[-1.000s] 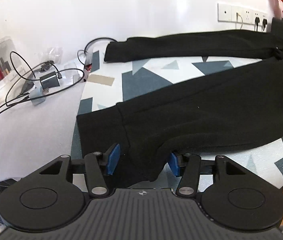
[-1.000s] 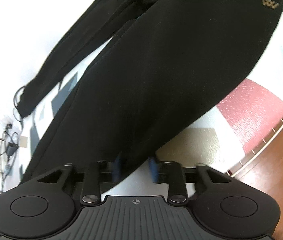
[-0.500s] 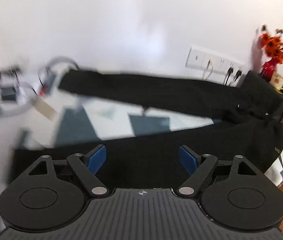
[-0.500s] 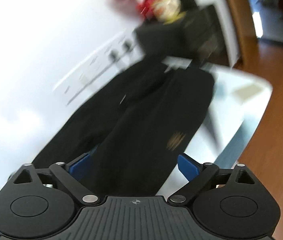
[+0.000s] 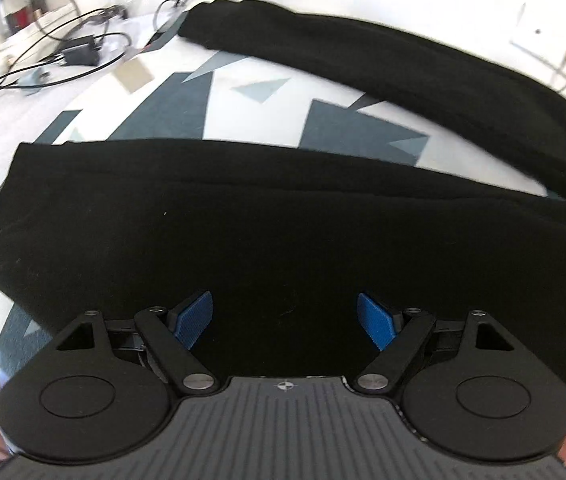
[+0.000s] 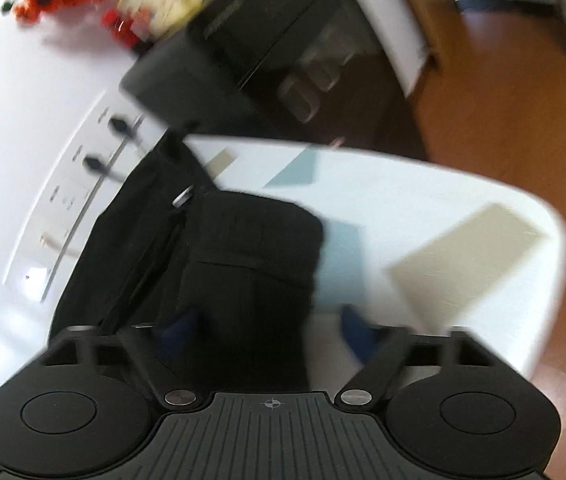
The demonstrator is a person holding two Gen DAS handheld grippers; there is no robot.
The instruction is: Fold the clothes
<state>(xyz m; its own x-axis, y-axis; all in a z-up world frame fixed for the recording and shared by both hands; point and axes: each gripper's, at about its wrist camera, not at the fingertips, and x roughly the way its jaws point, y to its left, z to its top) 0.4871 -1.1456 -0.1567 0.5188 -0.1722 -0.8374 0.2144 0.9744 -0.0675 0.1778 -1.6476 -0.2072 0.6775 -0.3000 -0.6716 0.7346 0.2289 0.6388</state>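
Trousers [image 5: 283, 220] black, spread on patterned tablecloth [image 5: 243, 116]; wood floor [image 6: 503, 120] beyond; both grippers' jaws released.

The black trousers [image 5: 283, 232] ahead of the left gripper [image 5: 285, 320] are soft, matt cloth, lying on a smooth printed tablecloth [image 5: 251, 116]. The gripper's body is matt black ribbed plastic with textured blue pads [image 5: 193, 318]. Right of the right gripper [image 6: 271, 330], the floor [image 6: 503, 120] looks like glossy wood.

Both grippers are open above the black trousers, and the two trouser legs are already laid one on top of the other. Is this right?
Not quite. In the left wrist view the black trousers have their legs apart, with patterned tablecloth showing between them. The left gripper and right gripper are indeed open.
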